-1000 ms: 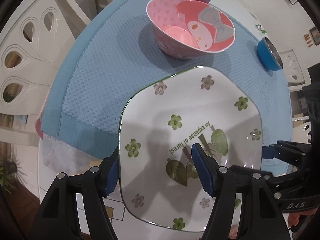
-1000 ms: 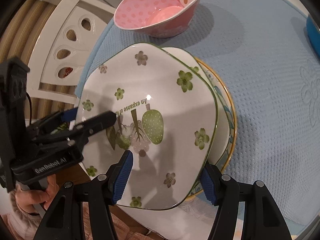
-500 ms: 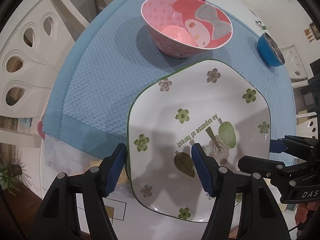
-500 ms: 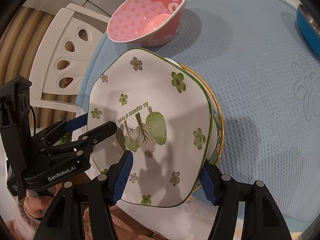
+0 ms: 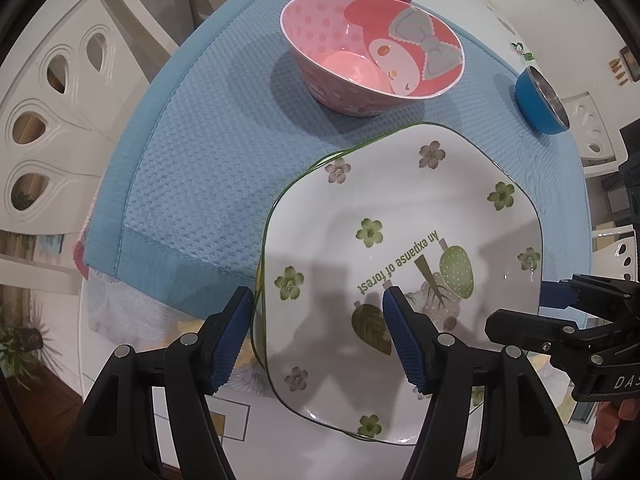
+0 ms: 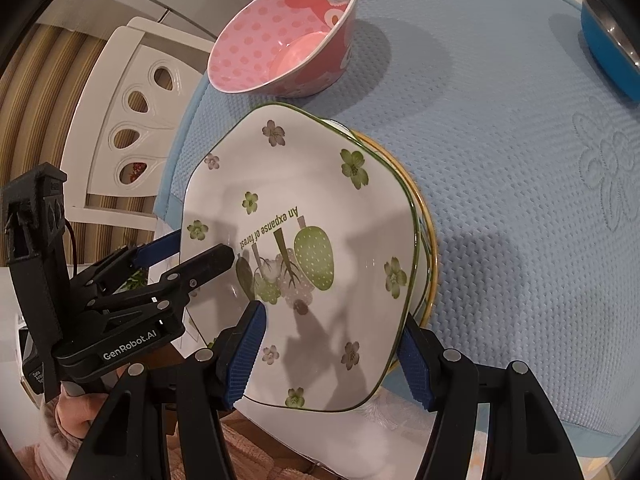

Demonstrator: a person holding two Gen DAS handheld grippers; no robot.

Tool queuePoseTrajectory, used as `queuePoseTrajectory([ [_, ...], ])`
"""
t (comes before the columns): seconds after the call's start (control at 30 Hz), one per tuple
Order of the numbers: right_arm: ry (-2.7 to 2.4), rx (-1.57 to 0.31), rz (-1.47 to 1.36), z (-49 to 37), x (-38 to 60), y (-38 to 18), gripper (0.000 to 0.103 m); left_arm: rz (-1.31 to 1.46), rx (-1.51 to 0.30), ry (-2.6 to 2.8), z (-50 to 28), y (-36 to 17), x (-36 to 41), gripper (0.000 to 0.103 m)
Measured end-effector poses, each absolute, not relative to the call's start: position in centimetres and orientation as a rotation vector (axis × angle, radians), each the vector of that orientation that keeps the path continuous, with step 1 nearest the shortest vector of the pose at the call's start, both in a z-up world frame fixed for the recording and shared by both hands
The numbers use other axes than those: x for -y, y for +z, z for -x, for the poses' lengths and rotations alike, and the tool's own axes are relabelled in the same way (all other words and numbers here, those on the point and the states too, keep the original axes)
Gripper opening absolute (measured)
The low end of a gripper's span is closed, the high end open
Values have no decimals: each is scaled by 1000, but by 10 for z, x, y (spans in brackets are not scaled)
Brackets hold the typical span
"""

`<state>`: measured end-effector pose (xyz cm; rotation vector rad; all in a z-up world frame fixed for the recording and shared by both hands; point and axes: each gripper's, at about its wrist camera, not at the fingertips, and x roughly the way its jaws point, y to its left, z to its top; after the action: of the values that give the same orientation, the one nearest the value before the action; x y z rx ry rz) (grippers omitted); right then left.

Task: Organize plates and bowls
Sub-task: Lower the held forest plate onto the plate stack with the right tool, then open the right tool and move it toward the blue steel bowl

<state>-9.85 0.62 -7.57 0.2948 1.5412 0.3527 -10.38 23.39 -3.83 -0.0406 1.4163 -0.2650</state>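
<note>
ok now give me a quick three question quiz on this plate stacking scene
1. True or false: the flowered plate lies directly on the blue mat.
2. Which bowl stands nearest that plate? A pink cartoon bowl, B blue bowl, C steel-lined bowl.
3. Fill in: the left gripper and right gripper are both ____.
Key: 1 false, it rests on a yellow-rimmed plate. 2 A. 3 open.

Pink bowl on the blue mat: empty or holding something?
Empty. The pink bowl stands upright on the blue mat, and both wrist views show its bare, glossy pink bottom with nothing inside.
</note>
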Motion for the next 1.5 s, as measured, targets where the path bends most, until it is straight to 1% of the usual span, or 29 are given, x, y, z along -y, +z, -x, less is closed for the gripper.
queuePoseTrajectory([
  [0.3, 346, -1542, -302, 97, -2, -73, 62, 36, -1419, -262, 102, -39, -233, 64],
  [0.53, 298, -1548, -205, 97, -4, -69, 62, 26, -1419, -264, 103, -38, -228, 64],
  [0.77, 292, -1542, -240, 100, 0, -72, 63, 27, -1434, -257, 100, -38, -225, 64],
  [0.8, 289, -1540, -243, 102, 2, -71, 63, 30, -1440, -255, 99, -38, -225, 65],
  [1.07, 251, -1542, -291, 109, 35, -66, 63, 92, -1463, -209, 94, -28, -231, 66],
  [1.2, 244, -1534, -291, 109, 47, -64, 63, 51, -1471, -191, 91, -19, -221, 66],
  [1.5, 253, -1509, -267, 90, 75, -53, 63, -19, -1462, -218, 79, -3, -169, 66],
])
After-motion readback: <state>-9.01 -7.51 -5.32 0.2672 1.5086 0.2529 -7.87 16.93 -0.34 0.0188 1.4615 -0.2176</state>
